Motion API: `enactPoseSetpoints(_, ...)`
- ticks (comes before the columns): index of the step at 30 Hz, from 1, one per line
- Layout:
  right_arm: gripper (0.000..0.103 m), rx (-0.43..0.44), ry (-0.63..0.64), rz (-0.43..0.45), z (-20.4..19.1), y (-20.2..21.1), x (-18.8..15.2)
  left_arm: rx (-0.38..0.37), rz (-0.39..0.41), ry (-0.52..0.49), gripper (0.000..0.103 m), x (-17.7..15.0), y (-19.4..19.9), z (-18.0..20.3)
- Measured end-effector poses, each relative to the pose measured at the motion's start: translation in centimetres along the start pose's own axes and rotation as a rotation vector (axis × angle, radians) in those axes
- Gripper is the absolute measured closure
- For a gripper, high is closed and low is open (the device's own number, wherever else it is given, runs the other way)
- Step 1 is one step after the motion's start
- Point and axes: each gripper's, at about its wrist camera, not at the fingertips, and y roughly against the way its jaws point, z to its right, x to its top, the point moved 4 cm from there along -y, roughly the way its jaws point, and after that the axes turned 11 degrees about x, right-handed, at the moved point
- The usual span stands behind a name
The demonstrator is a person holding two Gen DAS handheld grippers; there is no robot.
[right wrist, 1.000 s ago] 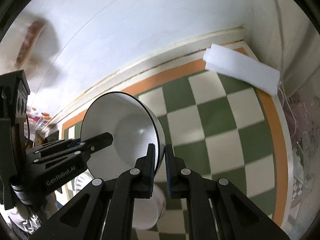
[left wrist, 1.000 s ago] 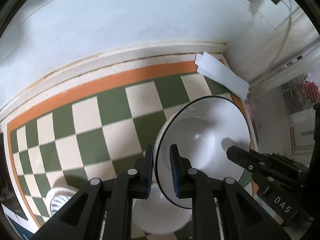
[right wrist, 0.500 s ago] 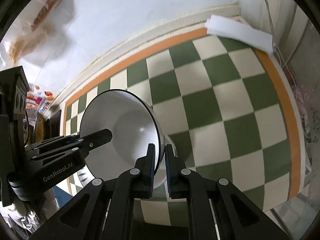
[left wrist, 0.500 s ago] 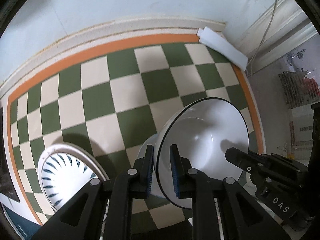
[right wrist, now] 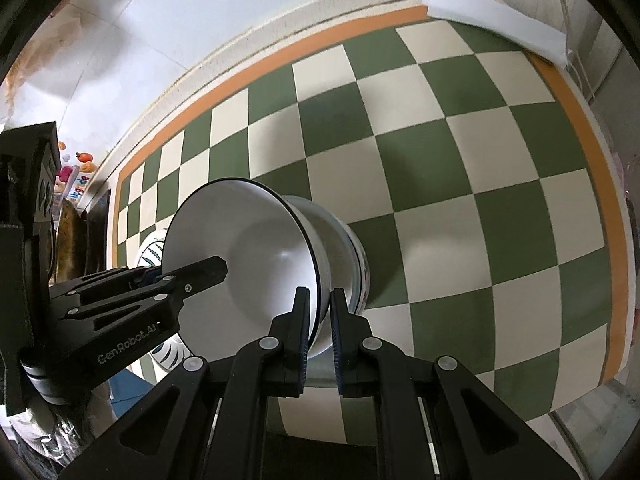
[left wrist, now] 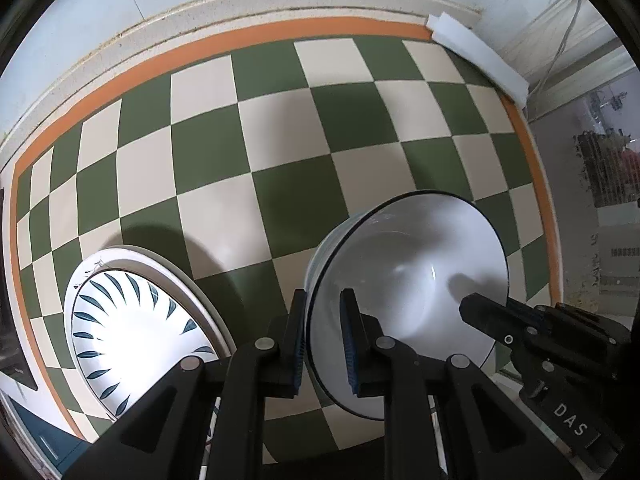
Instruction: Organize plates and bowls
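Observation:
A white bowl with a thin dark rim is held between both grippers above the checkered table; it also shows in the right wrist view. My left gripper is shut on its left rim. My right gripper is shut on its right rim, and its fingers show in the left wrist view. A second bowl sits nested under the held one. A white plate with blue leaf marks lies on the table to the left.
The green and cream checkered cloth has an orange border and meets the white wall at the back. A folded white cloth lies in the far right corner. The table's right edge is close.
Both grippers with the bowl have pulled back and risen from the wall; more of the table shows, and the patterned plate has come fully into view at the left.

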Motion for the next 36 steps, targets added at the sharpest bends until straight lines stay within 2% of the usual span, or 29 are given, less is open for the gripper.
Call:
enactPoseSetpoints(7, 0.091, -0.006, -0.001, -0.018, 0.3, -0.7, 0.1, 0.025, -0.003, -0.014, 0.089, -0.1, -0.6, 0.3)
enactPoseSetpoints(11, 0.087, -0.041, -0.003, -0.018, 0.6, -0.9, 0.3, 0.029, -0.002, -0.017, 0.087, -0.1, -0.7, 0.4)
enactPoseSetpoints(20, 0.086, -0.037, -0.017, -0.030, 0.6, -0.9, 0.4, 0.030, 0.004, -0.019, 0.087, -0.4, -0.3, 0.5)
enactPoseSetpoints(27, 0.086, -0.030, -0.002, 0.001, -0.3, 0.9, -0.6, 0.035, 0.085, -0.041, 0.086, -1.8, 3.5, 0.3)
enactPoseSetpoints(31, 0.086, -0.045, 0.037, 0.048, -2.1, 3.4, -1.7, 0.030, 0.129, -0.053, 0.085, -3.4, 6.3, 0.0)
enactPoseSetpoints(33, 0.086, -0.052, 0.057, 0.076, -3.2, 5.0, -2.5, 0.020, 0.161, -0.048, 0.082, -4.2, 7.8, -0.3)
enactPoseSetpoints(35, 0.077, -0.059, 0.072, 0.101, -4.1, 6.3, -3.3, 0.012, 0.184, -0.047, 0.080, -4.9, 9.1, -0.6)
enactPoseSetpoints(36, 0.070, -0.065, 0.082, 0.112, -4.6, 7.0, -3.8, 0.003, 0.193, -0.045, 0.078, -5.2, 9.7, -0.8)
